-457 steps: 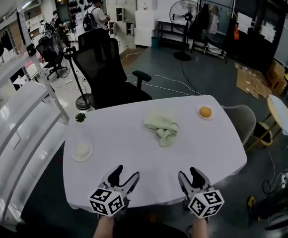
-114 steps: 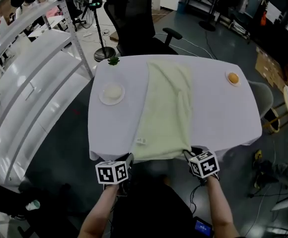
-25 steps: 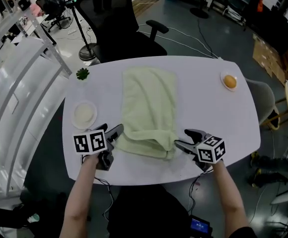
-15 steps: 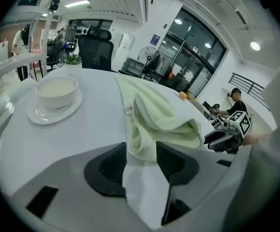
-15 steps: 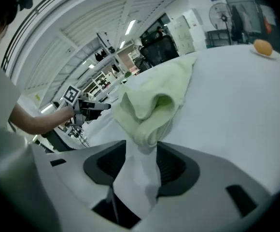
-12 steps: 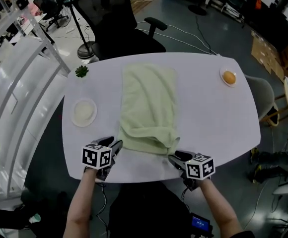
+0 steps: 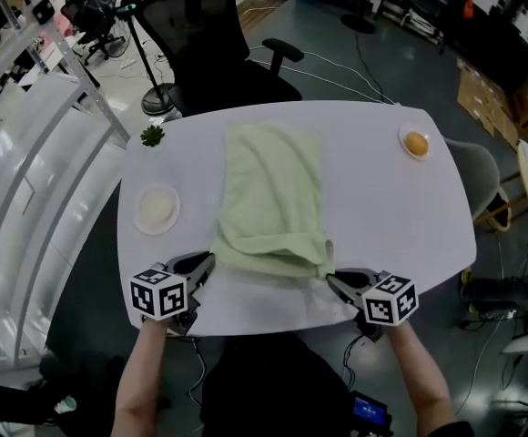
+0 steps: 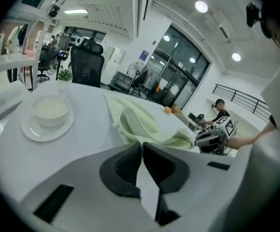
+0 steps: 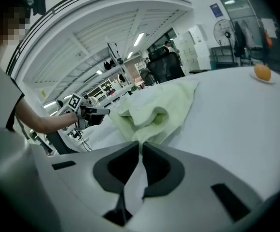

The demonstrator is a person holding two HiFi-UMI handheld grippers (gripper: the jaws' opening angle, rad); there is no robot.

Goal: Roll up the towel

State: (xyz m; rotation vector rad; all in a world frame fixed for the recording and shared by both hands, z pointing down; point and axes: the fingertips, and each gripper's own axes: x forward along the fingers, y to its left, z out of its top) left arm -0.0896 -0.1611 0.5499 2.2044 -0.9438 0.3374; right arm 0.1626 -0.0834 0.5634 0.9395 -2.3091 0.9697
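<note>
A light green towel lies lengthwise on the white table, its near end doubled over into a loose fold. My left gripper is at the fold's left corner, and its jaws have just been closing. In the left gripper view they meet on the towel's edge at the left gripper. My right gripper is at the right corner and has also just been closing. In the right gripper view the towel runs down into the tips of the right gripper.
A white cup on a saucer stands left of the towel. An orange on a small plate sits at the far right. A small green plant is at the far left corner. A black office chair stands behind the table.
Both grippers stood open beside the fold a second ago and now have their jaws together at its two near corners. Earlier the towel lay flat, with its near end over the table's edge.
</note>
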